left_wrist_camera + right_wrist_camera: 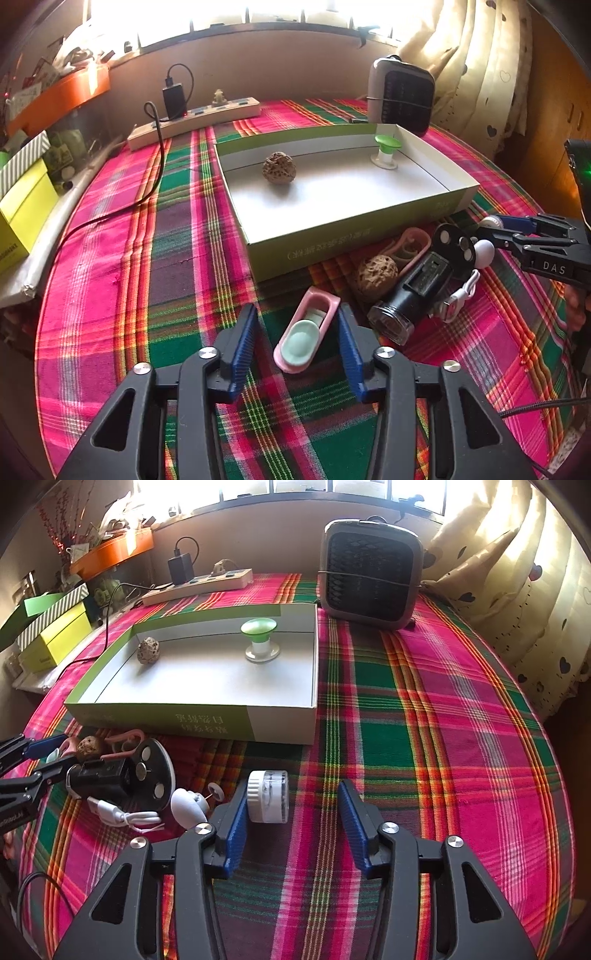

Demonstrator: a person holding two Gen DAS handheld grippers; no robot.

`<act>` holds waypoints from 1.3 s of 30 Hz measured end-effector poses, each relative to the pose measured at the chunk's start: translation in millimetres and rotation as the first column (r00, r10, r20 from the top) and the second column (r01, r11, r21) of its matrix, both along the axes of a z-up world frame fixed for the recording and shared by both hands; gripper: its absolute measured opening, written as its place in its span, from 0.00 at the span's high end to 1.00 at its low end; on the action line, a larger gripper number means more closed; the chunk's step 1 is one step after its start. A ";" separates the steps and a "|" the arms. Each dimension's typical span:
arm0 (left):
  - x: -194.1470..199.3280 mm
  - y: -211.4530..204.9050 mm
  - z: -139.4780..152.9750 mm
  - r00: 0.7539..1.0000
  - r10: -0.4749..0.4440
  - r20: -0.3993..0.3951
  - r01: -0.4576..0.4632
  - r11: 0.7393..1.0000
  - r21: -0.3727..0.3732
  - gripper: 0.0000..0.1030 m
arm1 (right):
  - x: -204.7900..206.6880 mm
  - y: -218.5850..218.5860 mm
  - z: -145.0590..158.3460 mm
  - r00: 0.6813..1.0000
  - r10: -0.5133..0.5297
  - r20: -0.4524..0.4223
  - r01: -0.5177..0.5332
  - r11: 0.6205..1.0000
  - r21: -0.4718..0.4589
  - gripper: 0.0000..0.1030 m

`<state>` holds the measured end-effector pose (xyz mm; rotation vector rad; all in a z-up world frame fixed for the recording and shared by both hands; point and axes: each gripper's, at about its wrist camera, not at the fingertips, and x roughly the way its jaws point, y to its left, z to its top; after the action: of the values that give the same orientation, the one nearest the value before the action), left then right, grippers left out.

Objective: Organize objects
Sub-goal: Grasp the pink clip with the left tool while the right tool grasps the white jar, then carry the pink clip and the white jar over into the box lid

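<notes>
pink clip (pixel 306 330), mint oval pad, lying flat

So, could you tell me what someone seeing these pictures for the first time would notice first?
Most likely the loud pink, green and red plaid tablecloth covering the whole table. Next, the shallow green-edged box in the middle, holding only a walnut and a green-topped knob. Then the heap of small things just in front of the box, where the left tongs straddle a pink case and the right tongs a white spool.
</notes>
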<state>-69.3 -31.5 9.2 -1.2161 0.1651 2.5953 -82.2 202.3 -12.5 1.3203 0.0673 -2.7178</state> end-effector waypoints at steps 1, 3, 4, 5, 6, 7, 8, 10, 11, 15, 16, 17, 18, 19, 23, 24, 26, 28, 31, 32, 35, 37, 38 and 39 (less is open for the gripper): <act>-0.6 -0.5 0.1 1.000 0.002 -0.001 -0.002 1.000 0.000 0.67 | 0.2 -0.1 0.1 1.000 0.000 -0.001 0.000 1.000 0.002 0.60; -1.9 -0.9 0.4 1.000 0.008 0.000 -0.008 1.000 0.002 0.72 | 0.4 -0.6 0.3 1.000 0.002 -0.003 -0.002 1.000 0.002 0.62; -2.3 -0.5 0.4 1.000 0.010 0.000 -0.010 1.000 0.004 0.73 | 0.5 -0.8 0.3 1.000 0.003 -0.004 -0.003 1.000 0.001 0.63; -2.5 0.0 0.3 1.000 0.011 -0.001 -0.011 1.000 0.004 0.74 | 0.5 -0.8 0.3 1.000 0.004 -0.005 -0.004 1.000 0.000 0.63; -2.8 -0.7 0.1 1.000 0.010 0.000 -0.010 1.000 0.004 0.75 | 0.6 -1.2 0.4 1.000 0.005 -0.006 -0.005 1.000 0.000 0.64; -2.8 -0.8 0.1 1.000 0.009 -0.001 -0.009 1.000 0.004 0.76 | 0.7 -1.5 0.5 1.000 0.007 -0.006 -0.007 1.000 -0.001 0.66; -3.0 -0.6 0.1 1.000 0.010 -0.001 -0.010 1.000 0.004 0.78 | 0.8 -1.7 0.4 1.000 0.009 -0.007 -0.009 1.000 -0.002 0.67; -3.2 -0.8 0.0 1.000 0.015 -0.001 -0.015 1.000 0.003 0.81 | 1.0 -1.3 0.4 1.000 0.009 -0.009 -0.010 1.000 -0.004 0.69; -3.8 -0.8 0.0 1.000 0.018 -0.002 -0.018 1.000 0.003 0.83 | 1.0 -1.3 0.3 1.000 0.009 -0.009 -0.009 1.000 -0.004 0.70; -5.2 -1.6 -0.1 1.000 0.026 -0.002 -0.026 1.000 0.007 0.85 | 1.1 -0.8 0.3 1.000 0.013 -0.010 -0.013 1.000 -0.007 0.76; -5.3 -1.6 0.0 1.000 0.026 -0.003 -0.026 1.000 0.005 0.85 | 1.2 -0.8 0.4 1.000 0.014 -0.011 -0.014 1.000 -0.007 0.77; -5.4 -1.3 0.1 1.000 0.026 -0.003 -0.026 1.000 0.002 0.85 | 1.4 -0.8 0.5 1.000 0.015 -0.012 -0.015 1.000 -0.007 0.78; -5.4 -1.5 0.1 1.000 0.026 -0.003 -0.026 1.000 0.003 0.85 | 1.5 -1.0 0.6 1.000 0.015 -0.013 -0.015 1.000 -0.008 0.81; -5.4 -1.6 0.2 1.000 0.026 -0.003 -0.026 1.000 0.004 0.85 | 1.6 -1.0 0.7 1.000 0.016 -0.013 -0.016 1.000 -0.009 0.81; -5.2 -1.1 0.2 1.000 0.026 -0.002 -0.026 1.000 0.006 0.85 | 1.4 -0.5 1.0 1.000 0.017 -0.014 -0.017 1.000 -0.013 0.81; -5.1 -1.2 0.2 1.000 0.026 -0.003 -0.026 1.000 0.004 0.85 | 1.2 -0.6 1.2 1.000 0.018 -0.014 -0.018 1.000 -0.014 0.81; -5.2 -1.3 0.2 1.000 0.026 -0.003 -0.026 1.000 0.004 0.85 | 1.1 -0.9 1.2 1.000 0.018 -0.014 -0.019 1.000 -0.012 0.81; -5.0 -1.1 0.1 1.000 0.026 -0.003 -0.026 1.000 0.006 0.85 | 1.2 -1.0 1.4 1.000 0.020 -0.014 -0.020 1.000 -0.012 0.81; -5.0 -0.8 0.0 1.000 0.028 -0.004 -0.028 1.000 0.003 0.85 | 1.3 -1.2 1.4 1.000 0.019 -0.014 -0.019 1.000 -0.011 0.81; -5.1 -0.6 0.0 1.000 0.028 -0.004 -0.028 1.000 0.002 0.85 | 1.3 -1.1 1.4 1.000 0.019 -0.014 -0.019 1.000 -0.011 0.81; -5.4 -0.9 -0.1 1.000 0.027 -0.004 -0.027 1.000 0.004 0.85 | 1.3 -1.1 1.5 1.000 0.019 -0.014 -0.019 1.000 -0.012 0.81; -5.0 -0.5 -0.3 1.000 0.028 -0.004 -0.028 1.000 0.004 0.85 | 1.4 -1.0 1.4 1.000 0.020 -0.014 -0.020 1.000 -0.010 0.81; -5.1 -0.2 -0.3 1.000 0.028 -0.004 -0.028 1.000 0.002 0.85 | 1.4 -0.9 1.4 1.000 0.020 -0.014 -0.020 1.000 -0.010 0.81; -5.0 -0.5 -0.3 1.000 0.027 -0.004 -0.027 1.000 0.002 0.85 | 1.4 -0.9 1.4 1.000 0.020 -0.014 -0.020 1.000 -0.011 0.81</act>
<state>-74.3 -32.0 8.8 -1.2203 0.1477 2.6209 -80.7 201.4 -11.1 1.2909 0.0659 -2.7068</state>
